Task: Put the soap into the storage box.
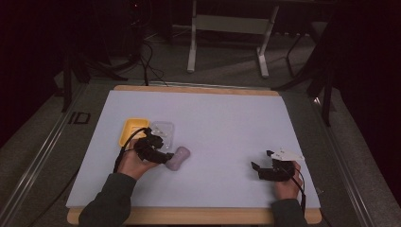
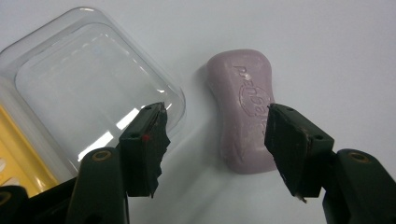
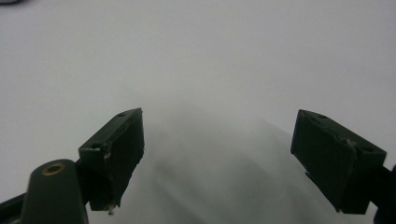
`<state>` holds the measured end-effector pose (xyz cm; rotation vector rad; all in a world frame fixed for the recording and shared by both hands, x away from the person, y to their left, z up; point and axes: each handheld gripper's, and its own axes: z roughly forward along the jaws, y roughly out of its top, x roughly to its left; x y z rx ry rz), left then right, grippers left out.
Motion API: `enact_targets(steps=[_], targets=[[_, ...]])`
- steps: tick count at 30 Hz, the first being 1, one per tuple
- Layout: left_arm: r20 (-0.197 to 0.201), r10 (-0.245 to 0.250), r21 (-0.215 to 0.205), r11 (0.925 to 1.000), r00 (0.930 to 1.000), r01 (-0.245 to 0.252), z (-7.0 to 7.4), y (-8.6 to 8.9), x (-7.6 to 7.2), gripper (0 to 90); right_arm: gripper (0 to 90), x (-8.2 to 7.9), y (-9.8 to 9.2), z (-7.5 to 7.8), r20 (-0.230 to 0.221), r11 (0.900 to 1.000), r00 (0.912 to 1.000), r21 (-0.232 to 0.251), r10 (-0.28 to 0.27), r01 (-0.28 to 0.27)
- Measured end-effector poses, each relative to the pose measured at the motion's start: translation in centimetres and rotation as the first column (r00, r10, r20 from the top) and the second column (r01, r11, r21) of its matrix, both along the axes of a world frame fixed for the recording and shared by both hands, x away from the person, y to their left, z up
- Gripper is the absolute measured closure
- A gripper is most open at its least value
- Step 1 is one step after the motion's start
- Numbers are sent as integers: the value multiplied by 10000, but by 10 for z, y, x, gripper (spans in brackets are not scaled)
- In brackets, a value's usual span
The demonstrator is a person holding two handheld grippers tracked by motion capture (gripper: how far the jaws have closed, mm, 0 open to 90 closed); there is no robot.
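A pale purple soap bar (image 1: 178,158) lies flat on the white sheet (image 1: 222,123), just right of my left gripper (image 1: 165,155). From the left gripper view, the soap bar (image 2: 240,107) with embossed lettering lies past the jaws, its near end partly behind the right-hand one. My left gripper (image 2: 217,122) is open, its pads touching nothing. A clear plastic lid (image 2: 88,84) lies beyond the other jaw, beside a yellow tray (image 2: 16,158). My right gripper (image 1: 259,166) rests at the sheet's near right. The right gripper (image 3: 217,135) is open wide over bare sheet.
The yellow tray (image 1: 133,128) and clear lid (image 1: 163,131) sit side by side just beyond my left hand. The wooden table edge (image 1: 198,216) runs along the front. Metal stand legs (image 1: 191,52) and cables are on the floor behind the table.
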<state>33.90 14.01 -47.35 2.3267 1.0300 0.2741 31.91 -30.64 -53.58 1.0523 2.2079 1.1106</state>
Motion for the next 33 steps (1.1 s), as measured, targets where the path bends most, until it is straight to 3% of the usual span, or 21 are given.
enact_targets(steps=[7, 33], targets=[[-38, 103, 181, 9998, 9999, -102, 2, -5, 5, 371, 169, 0, 0, 0, -13, 10000, 10000, 15, -9, 9], [-617, -234, 628, 9977, 9978, 273, 1, -24, 16, 365, 169, -1, -1, 0, 63, 10000, 10000, 76, 12, -12]])
